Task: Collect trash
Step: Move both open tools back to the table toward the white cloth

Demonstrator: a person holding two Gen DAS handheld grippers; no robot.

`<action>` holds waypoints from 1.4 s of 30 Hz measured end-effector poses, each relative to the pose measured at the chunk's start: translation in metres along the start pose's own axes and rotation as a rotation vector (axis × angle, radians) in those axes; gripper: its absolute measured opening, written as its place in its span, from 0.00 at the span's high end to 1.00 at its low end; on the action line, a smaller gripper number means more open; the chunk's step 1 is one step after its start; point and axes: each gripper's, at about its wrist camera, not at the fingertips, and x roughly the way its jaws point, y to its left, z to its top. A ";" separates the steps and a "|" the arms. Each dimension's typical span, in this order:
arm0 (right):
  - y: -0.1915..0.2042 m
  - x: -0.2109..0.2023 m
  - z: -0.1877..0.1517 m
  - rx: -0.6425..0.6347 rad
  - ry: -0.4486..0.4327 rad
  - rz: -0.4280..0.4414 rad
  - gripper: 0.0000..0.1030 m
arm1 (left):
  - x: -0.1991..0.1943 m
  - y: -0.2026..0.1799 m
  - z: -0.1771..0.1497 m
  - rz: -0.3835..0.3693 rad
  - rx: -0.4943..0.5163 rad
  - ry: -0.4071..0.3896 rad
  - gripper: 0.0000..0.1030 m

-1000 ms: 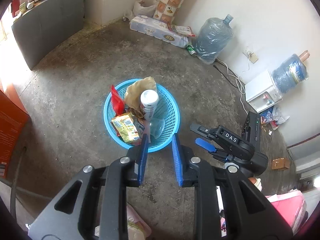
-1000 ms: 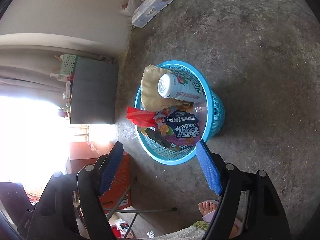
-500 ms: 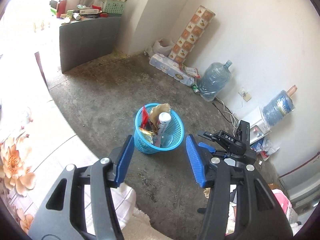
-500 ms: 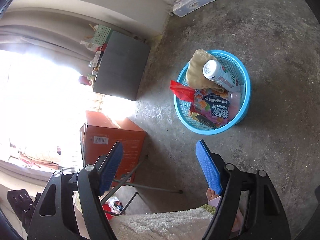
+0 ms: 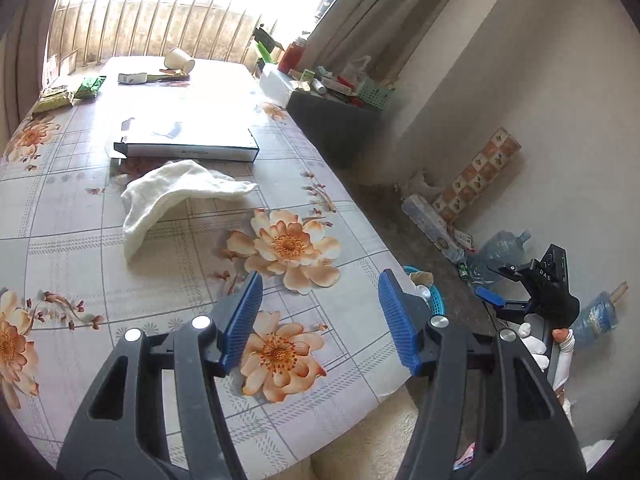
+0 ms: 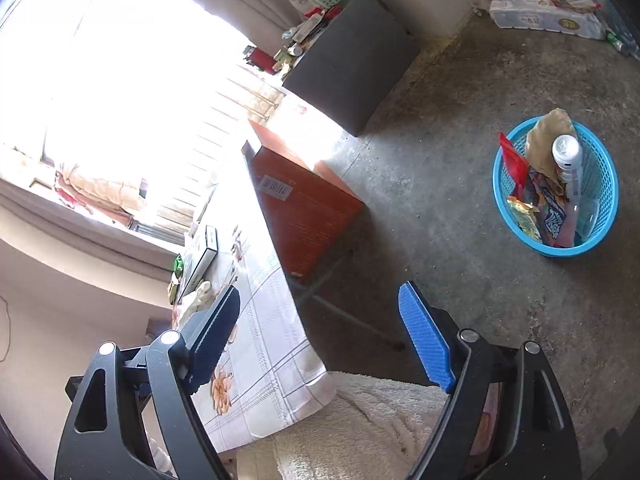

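Tablecloth: floral, grey-checked plastic cloth (image 5: 168, 248) covering the table.
Towel: crumpled white cloth towel (image 5: 168, 196) mid-table, just in front of the box.
Box: flat white-topped box with a dark side (image 5: 188, 148), behind the towel.
Carton: orange cardboard carton (image 6: 304, 208) on the concrete floor, beside the table's edge.
Cabinet: dark grey cabinet (image 6: 352, 68) against the wall.
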 end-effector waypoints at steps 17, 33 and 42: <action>0.279 0.196 -0.079 -0.725 0.247 0.017 0.16 | -0.047 0.123 -0.022 0.129 -0.210 -0.083 0.42; 0.302 0.305 -0.105 -0.933 0.302 -0.177 0.28 | -0.042 0.142 0.029 0.275 -0.146 -0.066 0.39; 0.294 0.314 -0.112 -0.991 0.278 -0.240 0.42 | -0.019 0.129 0.016 0.418 -0.113 -0.008 0.39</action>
